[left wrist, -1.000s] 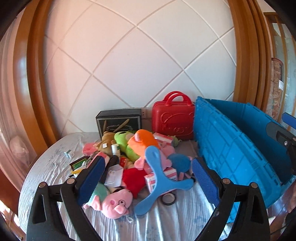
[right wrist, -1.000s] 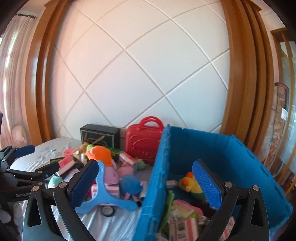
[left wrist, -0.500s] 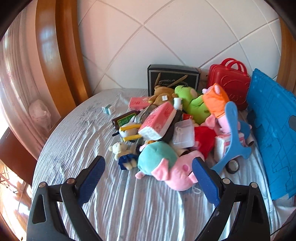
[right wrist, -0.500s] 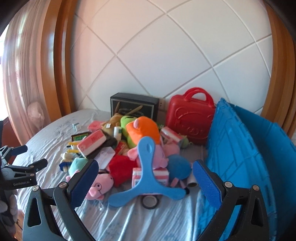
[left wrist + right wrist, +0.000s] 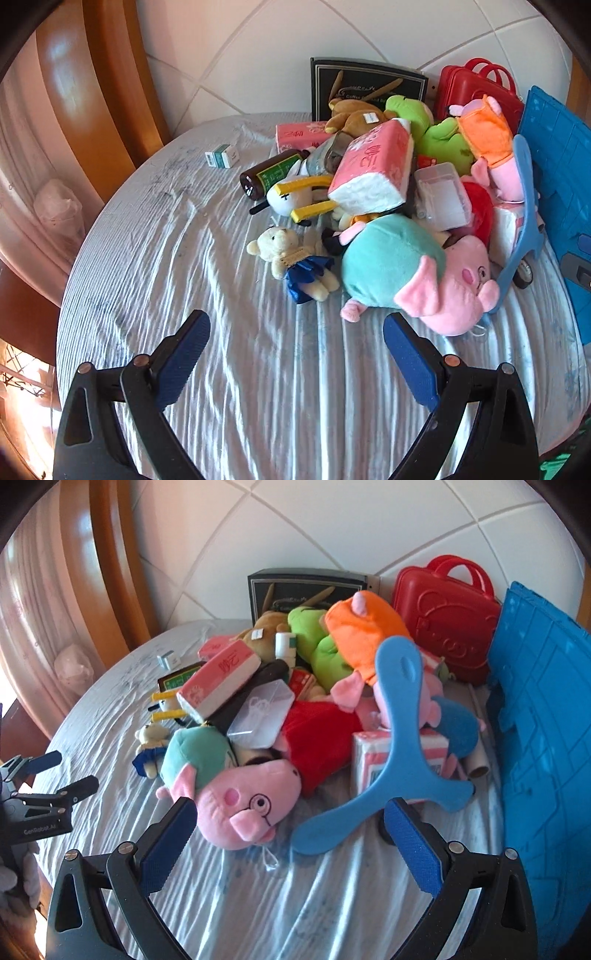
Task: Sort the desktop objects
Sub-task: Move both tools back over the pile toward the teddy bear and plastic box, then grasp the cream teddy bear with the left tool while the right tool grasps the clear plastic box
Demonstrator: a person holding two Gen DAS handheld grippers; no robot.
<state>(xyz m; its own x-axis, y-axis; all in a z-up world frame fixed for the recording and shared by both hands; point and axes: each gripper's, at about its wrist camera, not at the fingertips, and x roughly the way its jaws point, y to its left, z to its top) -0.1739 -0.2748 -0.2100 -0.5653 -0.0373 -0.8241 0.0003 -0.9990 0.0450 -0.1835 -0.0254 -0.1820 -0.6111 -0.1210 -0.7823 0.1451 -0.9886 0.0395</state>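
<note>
Left wrist view: my left gripper (image 5: 295,354) spread wide, empty, over the bare near part of the table (image 5: 155,258).
Small bear (image 5: 295,264): left fringe of the heap, light, soft; pinch its body.
Pig plush (image 5: 240,801): squashy, bulky; grab the snout.
Right gripper (image 5: 288,834): wide, empty.
Blue crate (image 5: 546,738): table's right edge.

a round table (image 5: 184,258) under a wrinkled pale cloth carries heaped plush toys (image 5: 406,266), a small box (image 5: 222,156) (set apart) and a blue crate (image 5: 546,738).
</note>
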